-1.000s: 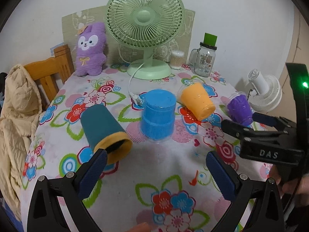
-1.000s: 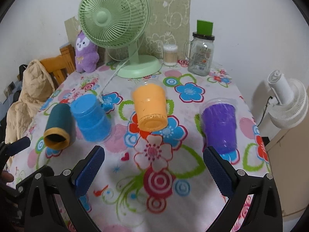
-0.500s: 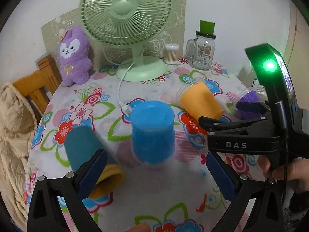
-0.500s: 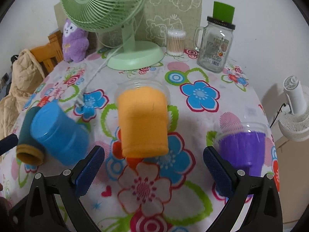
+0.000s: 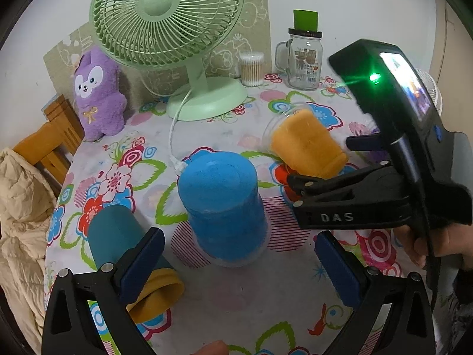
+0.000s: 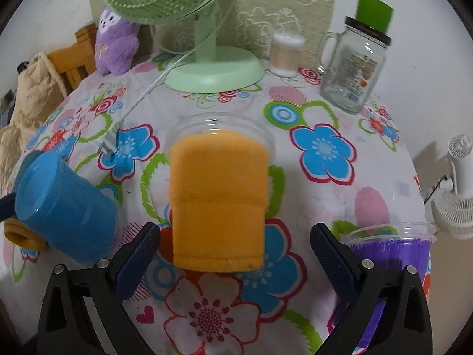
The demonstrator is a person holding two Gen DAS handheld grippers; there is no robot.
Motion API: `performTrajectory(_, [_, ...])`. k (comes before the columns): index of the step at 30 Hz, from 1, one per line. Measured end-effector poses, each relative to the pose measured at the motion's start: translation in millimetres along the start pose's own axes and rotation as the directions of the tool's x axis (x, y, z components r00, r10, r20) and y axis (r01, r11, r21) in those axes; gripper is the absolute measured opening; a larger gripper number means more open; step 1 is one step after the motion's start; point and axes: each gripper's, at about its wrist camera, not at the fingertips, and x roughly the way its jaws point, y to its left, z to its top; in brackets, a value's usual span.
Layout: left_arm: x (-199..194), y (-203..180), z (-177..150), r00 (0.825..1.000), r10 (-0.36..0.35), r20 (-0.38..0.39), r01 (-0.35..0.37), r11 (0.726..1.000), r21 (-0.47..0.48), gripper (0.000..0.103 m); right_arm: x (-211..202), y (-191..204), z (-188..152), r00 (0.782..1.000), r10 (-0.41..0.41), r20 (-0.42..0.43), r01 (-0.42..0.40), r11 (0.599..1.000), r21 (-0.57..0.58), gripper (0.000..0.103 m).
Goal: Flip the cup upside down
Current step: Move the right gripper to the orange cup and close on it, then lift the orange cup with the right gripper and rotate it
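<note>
The table, under a flowered cloth, carries everything, and the green fan standing at its far edge serves as the landmark. Left of the fan's base sits a purple plush rabbit; right of the base stand a tub of cotton swabs and then a glass mug jar with a green cap. In front of the fan, nearest the right gripper, the orange cup lies on its side with its clear rim pointing back toward the fan and its closed end toward the camera (slightly blurred in the right wrist view). That gripper is released, its blue pads spread wider than the cup and not touching it. Left of the orange cup, also in front of the fan, the blue cup stands mouth down, and beside it a teal cup lies on its side. The left gripper is likewise spread wide, empty, with the blue cup just ahead of its pads. A purple cup stands upright far right of the fan.
</note>
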Motion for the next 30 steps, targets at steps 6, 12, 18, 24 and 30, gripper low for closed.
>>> performTrajectory(6, [-7,0,-2,1.000,0.004,0.004,-0.004,1.000,0.002,0.103,9,4,-1,0.997,0.056,-0.053,-0.055,0.998,0.006,0.057])
performTrajectory(12, [-20,4,-5,1.000,0.007,0.018,-0.007,1.000,-0.011,0.103,-2,3,-1,0.998,0.040,-0.037,-0.040,0.999,0.017,0.056])
performTrajectory(18, [-35,6,-13,1.000,0.001,0.031,0.000,1.000,-0.024,0.103,-32,3,-4,0.999,0.037,0.013,-0.037,0.999,0.029,0.056])
performTrajectory(24, [-63,7,-32,0.998,-0.014,0.060,0.016,0.999,-0.041,0.103,-70,10,-19,0.998,0.039,0.051,-0.041,0.999,0.029,0.056])
performTrajectory(30, [-87,0,-56,0.997,-0.034,0.072,0.038,0.998,-0.049,0.103,-105,25,-47,0.997,0.040,0.067,-0.041,0.999,0.016,0.056])
